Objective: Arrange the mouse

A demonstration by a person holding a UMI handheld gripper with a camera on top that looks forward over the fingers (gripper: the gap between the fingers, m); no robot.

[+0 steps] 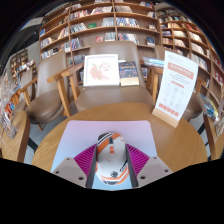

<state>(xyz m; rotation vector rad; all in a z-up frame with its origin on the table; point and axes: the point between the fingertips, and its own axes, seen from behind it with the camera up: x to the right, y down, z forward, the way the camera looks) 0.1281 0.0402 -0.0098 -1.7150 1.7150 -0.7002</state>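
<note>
No text can be read: print on the standing sign (pixel 176 87) and display board (pixel 101 69) is too small.

Your gripper (pixel 111 172) has two grey fingers (pixel 73 170) with bright pink pads (pixel 86 156) (on the inside).

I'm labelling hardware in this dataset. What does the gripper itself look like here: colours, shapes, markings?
The gripper shows two pale grey, blocky fingers with angular, flat-sided outer faces. Each carries a magenta pad on its inner face, roughly wedge-shaped and faintly textured. No cables, labels or printed markings are visible on them, and no hand or sleeve appears in the view.
</note>
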